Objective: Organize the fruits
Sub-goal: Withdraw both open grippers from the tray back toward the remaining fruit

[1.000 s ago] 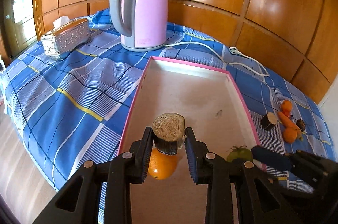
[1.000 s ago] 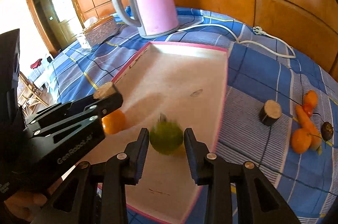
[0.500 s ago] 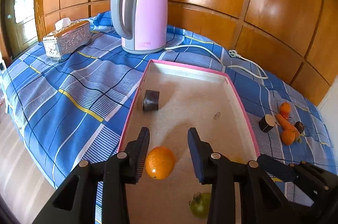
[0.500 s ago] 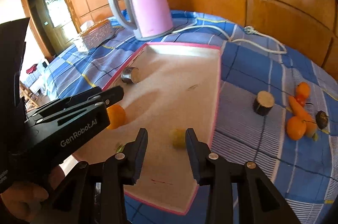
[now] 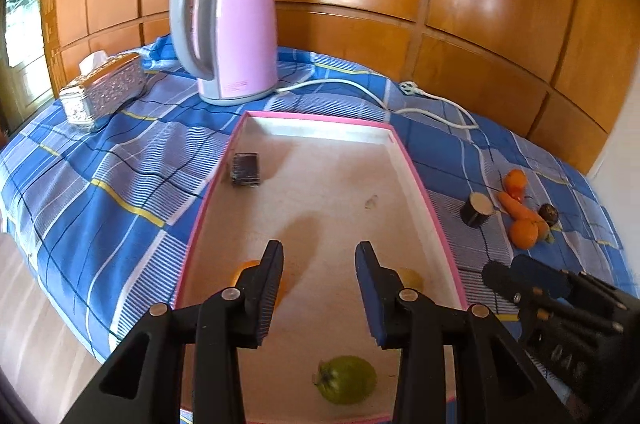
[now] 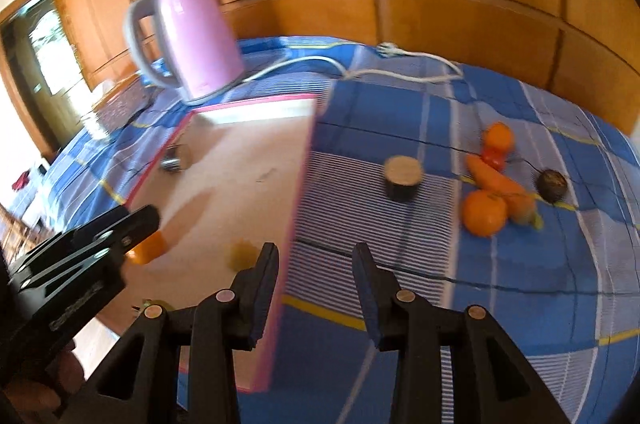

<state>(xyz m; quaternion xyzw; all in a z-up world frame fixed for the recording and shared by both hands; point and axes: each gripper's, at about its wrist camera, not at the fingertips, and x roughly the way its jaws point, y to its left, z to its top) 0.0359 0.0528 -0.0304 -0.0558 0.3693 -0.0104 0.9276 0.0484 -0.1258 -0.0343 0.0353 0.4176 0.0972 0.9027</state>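
Observation:
A pink-rimmed tray (image 5: 408, 160) (image 6: 298, 184) lies on the blue checked cloth. In it are a dark cut cylinder piece (image 5: 245, 170) (image 6: 175, 158), an orange (image 5: 245, 271) (image 6: 149, 249) partly hidden by a finger, a yellow fruit (image 5: 412, 278) (image 6: 243, 251) and a green fruit (image 5: 347, 379). My left gripper (image 5: 318, 272) is open and empty above the tray's near half. My right gripper (image 6: 314, 274) is open and empty over the tray's right rim. On the cloth to the right lie another cut cylinder (image 6: 402, 178) (image 5: 476, 210), two oranges (image 6: 484, 212), a carrot (image 6: 498, 184) and a dark round fruit (image 6: 552, 186).
A pink electric kettle (image 5: 230, 28) (image 6: 188, 40) stands behind the tray, its white cord (image 5: 420, 104) running right along the wood-panelled wall. A silver tissue box (image 5: 102, 90) sits at the far left. The cloth's edge drops to the floor at the left.
Both grippers let go of their loads: the dark cylinder piece now lies at the tray's far left, the green fruit in the near end. Both pulled back; the right swung right.

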